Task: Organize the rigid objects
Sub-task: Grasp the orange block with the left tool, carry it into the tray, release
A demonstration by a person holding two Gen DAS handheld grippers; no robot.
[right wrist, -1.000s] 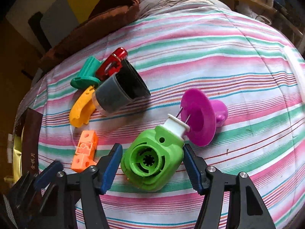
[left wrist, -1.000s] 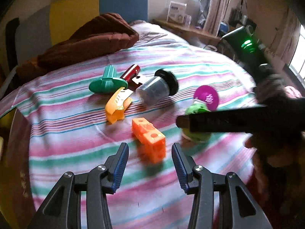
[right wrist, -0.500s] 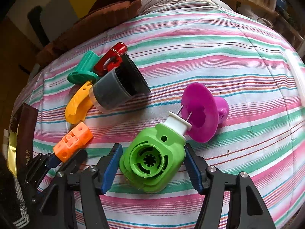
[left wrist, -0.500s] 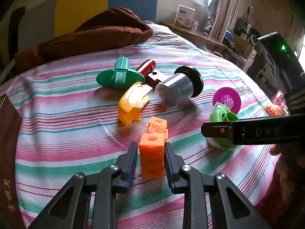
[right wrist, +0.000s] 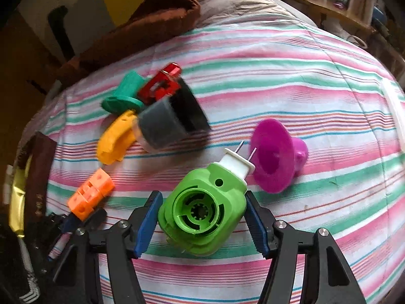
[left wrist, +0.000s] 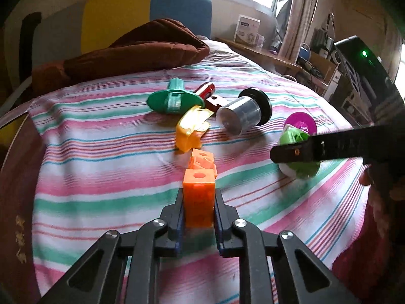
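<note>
My left gripper (left wrist: 198, 210) is shut on an orange double-cube block (left wrist: 198, 195), which lies on the striped bed sheet (left wrist: 101, 177); the block's far half sticks out past the fingertips. In the right wrist view that block (right wrist: 89, 195) is at lower left with the left gripper (right wrist: 81, 217) behind it. My right gripper (right wrist: 202, 217) holds a green plug-in device (right wrist: 202, 210) with a white two-pin plug, a pad pressed on each side. A magenta funnel (right wrist: 276, 159) lies just beyond the plug.
Farther up the bed lie a yellow piece (left wrist: 191, 131), a teal flanged piece (left wrist: 173, 98), a red piece (left wrist: 206, 91) and a clear cup with a black lid (left wrist: 243, 116). A brown blanket (left wrist: 141, 50) is heaped at the head. A dark brown book (left wrist: 15, 202) lies at the left edge.
My left gripper moved in over the orange block and its jaws closed onto it. The right gripper kept its hold on the green device and stayed in place.
</note>
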